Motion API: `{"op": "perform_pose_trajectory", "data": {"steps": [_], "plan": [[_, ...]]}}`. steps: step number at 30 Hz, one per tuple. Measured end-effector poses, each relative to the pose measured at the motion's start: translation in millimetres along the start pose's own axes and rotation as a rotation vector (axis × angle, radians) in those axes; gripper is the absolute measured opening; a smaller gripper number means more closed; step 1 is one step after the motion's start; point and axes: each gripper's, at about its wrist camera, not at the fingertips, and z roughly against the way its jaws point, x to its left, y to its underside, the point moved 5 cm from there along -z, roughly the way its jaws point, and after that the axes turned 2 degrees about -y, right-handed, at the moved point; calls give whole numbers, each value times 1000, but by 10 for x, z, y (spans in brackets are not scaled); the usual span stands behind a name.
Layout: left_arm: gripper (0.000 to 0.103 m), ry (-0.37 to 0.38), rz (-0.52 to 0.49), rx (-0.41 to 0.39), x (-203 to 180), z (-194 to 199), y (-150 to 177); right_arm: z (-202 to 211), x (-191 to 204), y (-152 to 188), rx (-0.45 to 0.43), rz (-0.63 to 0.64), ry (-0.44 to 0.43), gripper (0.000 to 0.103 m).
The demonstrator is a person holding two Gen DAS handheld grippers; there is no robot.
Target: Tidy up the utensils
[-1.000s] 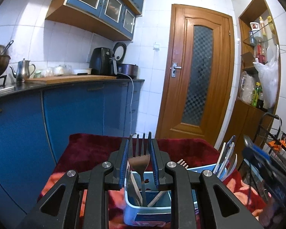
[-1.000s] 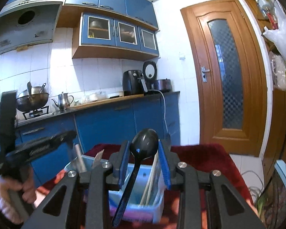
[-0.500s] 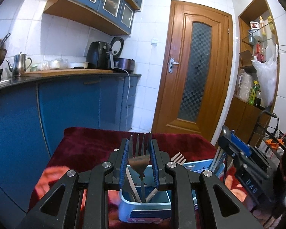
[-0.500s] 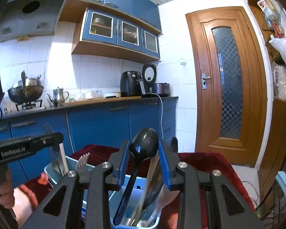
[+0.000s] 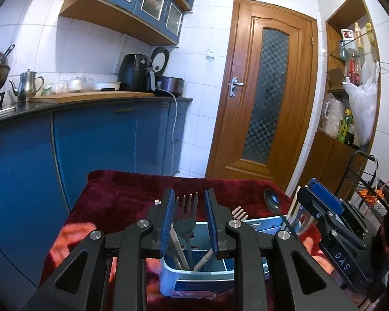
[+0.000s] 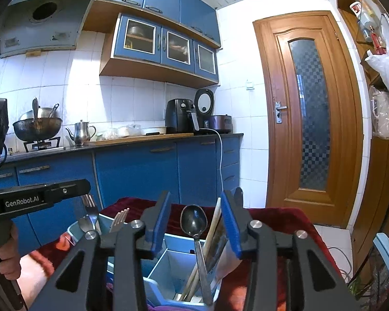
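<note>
We see a light blue utensil caddy [image 6: 168, 261] standing on a desk covered by a dark red cloth [image 5: 132, 191]. It is divided into compartments. In the left-wrist view, a metal fork [image 5: 187, 215] stands upright, tines up, in the near compartment, with a pale handle leaning on either side of it. Our left gripper [image 5: 188, 223] brackets that fork with its blue pads spread; a gap shows on both sides, so nothing is clamped. A wooden fork [image 5: 240, 213] pokes up just behind.

In the right-wrist view, a dark metal spoon [image 6: 194, 223] stands bowl up in another compartment, beside wooden chopsticks [image 6: 212, 230] that lean to its right. Our right gripper [image 6: 195, 228] sits over them with its pads wide apart, touching neither that we can tell.

The spoon's bowl looks glossy and dark; the fork is dull grey steel.

Around the desk is a kitchen: blue cabinets [image 6: 134, 171], a kettle [image 6: 80, 132] and a wok [image 6: 36, 127] on the stove, a black air fryer [image 6: 180, 115], white tiled walls and a wooden door [image 6: 308, 114] with a checkered glass panel.
</note>
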Motion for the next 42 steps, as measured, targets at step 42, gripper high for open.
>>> {"op": "perform_pose_trajectory", "data": {"steps": [42], "plan": [[30, -18, -39, 102, -76, 1205, 718, 1317, 531, 437, 225, -98, -16, 50]]}}
